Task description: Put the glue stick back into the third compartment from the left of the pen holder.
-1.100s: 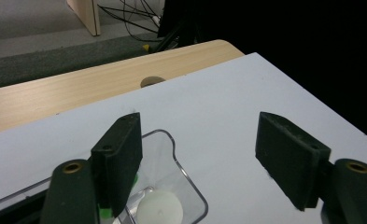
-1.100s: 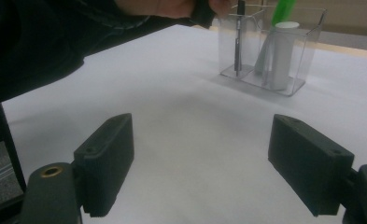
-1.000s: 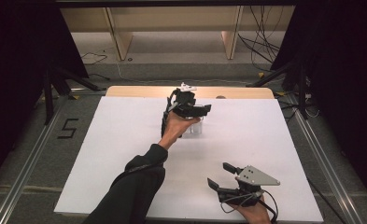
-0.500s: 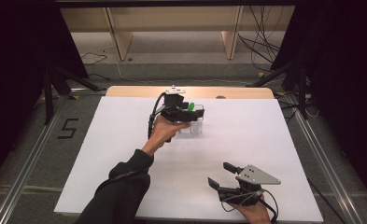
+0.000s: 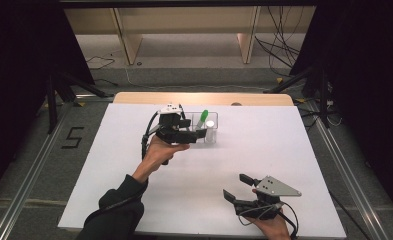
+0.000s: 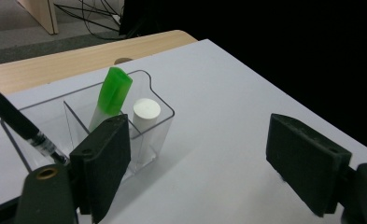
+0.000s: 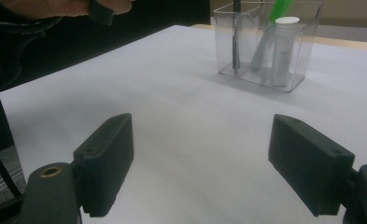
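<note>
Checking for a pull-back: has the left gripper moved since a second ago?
Yes. The left gripper has slid leftward and nearer the person, off the clear organizer; its jaws have just been opening, nothing between them.

Grey floor (image 5: 194, 52), black curtains (image 5: 19, 60)

Left jaw hid the clear organizer's (image 6: 148, 135) near corner in the left gripper view. Black pen (image 6: 17, 123) beside it ran off-frame. White tube's (image 7: 282, 51) label was unreadable.
</note>
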`<state>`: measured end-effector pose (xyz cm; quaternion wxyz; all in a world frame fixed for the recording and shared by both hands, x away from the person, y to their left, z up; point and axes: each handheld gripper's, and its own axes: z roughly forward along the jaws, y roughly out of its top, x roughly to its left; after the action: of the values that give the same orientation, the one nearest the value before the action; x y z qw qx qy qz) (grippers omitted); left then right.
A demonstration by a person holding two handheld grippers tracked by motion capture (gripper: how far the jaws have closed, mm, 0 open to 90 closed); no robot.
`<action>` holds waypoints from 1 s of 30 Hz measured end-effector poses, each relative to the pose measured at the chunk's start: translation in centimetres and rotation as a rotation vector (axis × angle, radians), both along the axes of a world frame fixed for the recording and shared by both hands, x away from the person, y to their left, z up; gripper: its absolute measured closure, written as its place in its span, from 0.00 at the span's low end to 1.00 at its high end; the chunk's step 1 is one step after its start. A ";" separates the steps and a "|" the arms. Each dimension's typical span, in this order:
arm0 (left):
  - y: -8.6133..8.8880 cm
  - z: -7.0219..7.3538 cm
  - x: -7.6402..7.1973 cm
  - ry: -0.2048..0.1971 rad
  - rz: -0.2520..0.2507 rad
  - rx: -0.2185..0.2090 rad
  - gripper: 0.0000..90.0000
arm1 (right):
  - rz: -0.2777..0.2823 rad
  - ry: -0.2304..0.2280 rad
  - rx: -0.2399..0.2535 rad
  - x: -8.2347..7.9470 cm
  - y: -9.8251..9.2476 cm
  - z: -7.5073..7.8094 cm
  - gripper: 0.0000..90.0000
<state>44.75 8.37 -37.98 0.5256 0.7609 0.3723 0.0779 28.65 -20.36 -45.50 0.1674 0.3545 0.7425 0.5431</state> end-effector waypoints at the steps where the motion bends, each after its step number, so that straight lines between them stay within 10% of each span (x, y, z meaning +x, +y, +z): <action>1: 0.2 -0.1 -0.3 -0.001 -0.001 -0.005 0.24 | 0.000 0.001 0.003 0.0 0.0 0.0 0.26; 30: 3.8 -2.5 -6.6 -0.081 -0.061 -0.025 0.23 | -0.004 0.008 0.012 0.0 0.0 0.0 0.26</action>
<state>38.14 12.16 -40.44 0.5519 0.7616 0.3282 0.0879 28.70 -20.38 -45.51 0.1636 0.3590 0.7392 0.5458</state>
